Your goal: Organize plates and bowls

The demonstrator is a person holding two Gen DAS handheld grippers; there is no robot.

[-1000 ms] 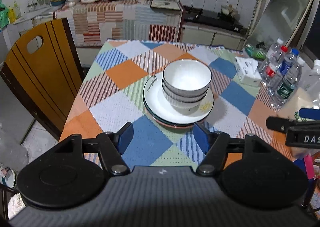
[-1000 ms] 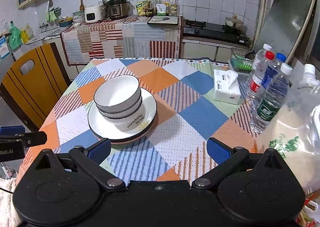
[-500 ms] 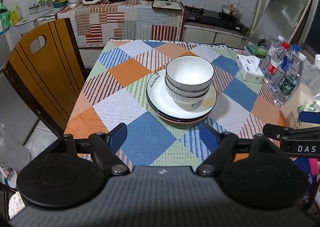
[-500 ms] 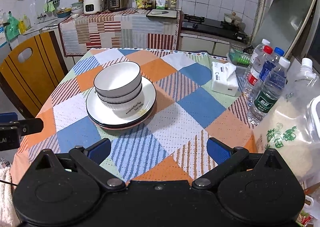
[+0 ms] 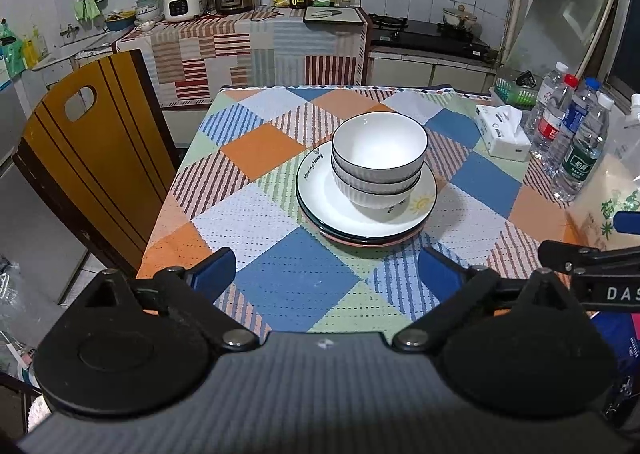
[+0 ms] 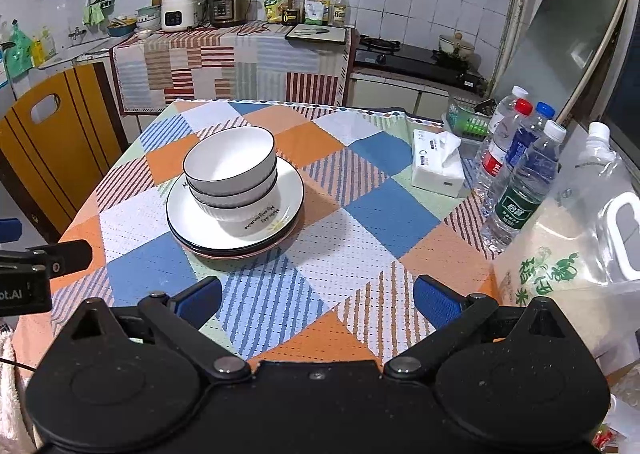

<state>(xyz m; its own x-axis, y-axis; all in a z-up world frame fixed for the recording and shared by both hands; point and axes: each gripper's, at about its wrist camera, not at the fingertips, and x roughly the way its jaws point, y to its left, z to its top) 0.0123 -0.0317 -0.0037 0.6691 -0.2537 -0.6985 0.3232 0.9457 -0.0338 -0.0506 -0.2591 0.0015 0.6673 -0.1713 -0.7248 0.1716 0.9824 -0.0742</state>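
Left hand-held gripper (image 5: 322, 274): released, blue fingers spread wide and holding nothing; it hangs over the near edge of the counter (image 5: 280, 286)
Right hand-held gripper (image 6: 318, 300): likewise released and bare, over the near edge, to the right of the left one; its arm shows at the right border of the left wrist view
Bowls (image 5: 378, 165): white with dark rims, nested upright, ahead of both grippers; slightly right of centre for the left one, ahead and to the left for the right one
Plates (image 5: 348, 219): stacked flat under the bowls, white on top, a pink rim at the bottom; well apart from either gripper's fingers
Tissue pack (image 6: 438, 161): ahead and right of the right gripper
Water bottles (image 6: 520, 181): upright, farther right; beside them a rice bag (image 6: 568, 266)
Chair (image 5: 92, 149): left of the left gripper, at the counter's side
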